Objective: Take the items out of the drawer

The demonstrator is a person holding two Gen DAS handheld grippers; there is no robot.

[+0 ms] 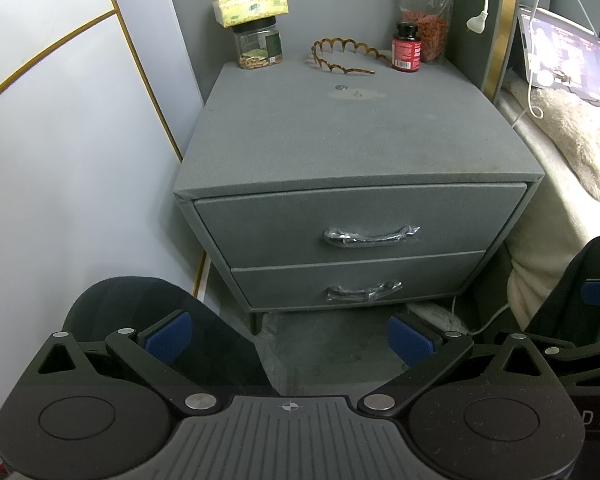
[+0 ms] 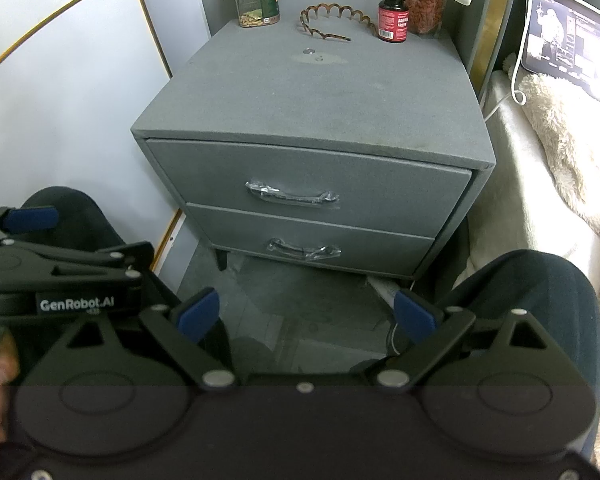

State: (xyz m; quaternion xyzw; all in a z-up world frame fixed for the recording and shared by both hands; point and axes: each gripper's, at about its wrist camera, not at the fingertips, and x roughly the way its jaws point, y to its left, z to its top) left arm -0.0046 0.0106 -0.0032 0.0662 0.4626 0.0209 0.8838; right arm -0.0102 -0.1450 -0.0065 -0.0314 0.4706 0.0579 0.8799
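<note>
Felt-covered boxy nightstand (image 1: 340, 140), both plastic-wrapped curved handles (image 1: 370, 236) untouched.

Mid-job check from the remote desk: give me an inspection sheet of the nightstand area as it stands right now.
Surface: grey nightstand top, faint stain and a small round fitting near the middle.
Job's things: top drawer and bottom drawer both shut; handles wrapped in plastic film; contents hidden.
Clutter: tissue box on a jar, brown headband, red-labelled bottle, pouch of red contents, all along the back edge.
Grippers: left gripper and right gripper both open, empty, short of the drawers.
Cables: white plug hanging by the headboard; white cable on the bed.
Surroundings: laptop and fluffy blanket on the bed at right; white wall panel at left.
</note>
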